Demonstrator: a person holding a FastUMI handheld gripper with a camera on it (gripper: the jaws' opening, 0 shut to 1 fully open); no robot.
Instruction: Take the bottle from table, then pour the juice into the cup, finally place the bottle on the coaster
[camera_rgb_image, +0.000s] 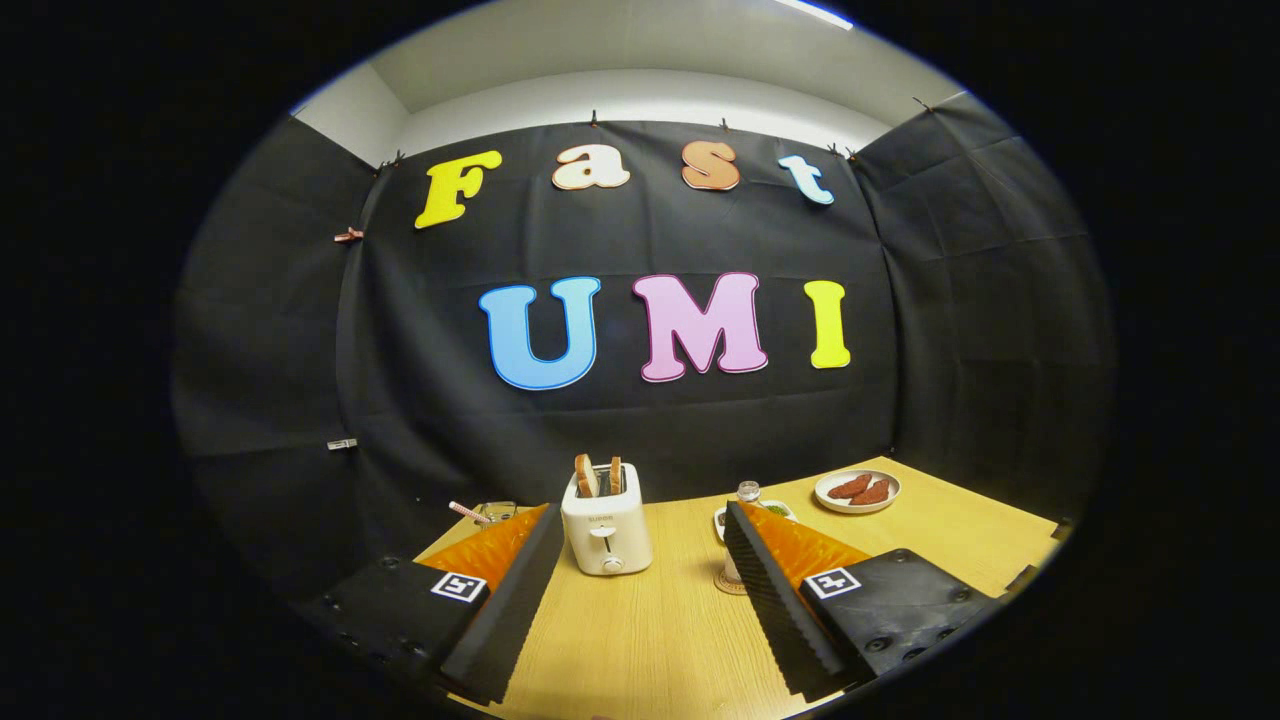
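Note:
My gripper (642, 513) is open above the wooden table (650, 630), with nothing held between its fingers. A small clear bottle (748, 491) stands just beyond the right fingertip; its top shows and its body is mostly hidden by that finger. At its foot the edge of a round coaster (727, 586) peeks out beside the finger. I cannot tell for certain whether the bottle rests on the coaster. A glass cup (496, 511) with a striped straw (467, 513) stands behind the left fingertip, largely hidden.
A white toaster (606, 535) with two bread slices stands on the table straight ahead between the fingers. A white plate (857, 491) with sausages sits at the far right. A small dish (778, 510) with something green lies near the bottle. Black cloth walls the booth.

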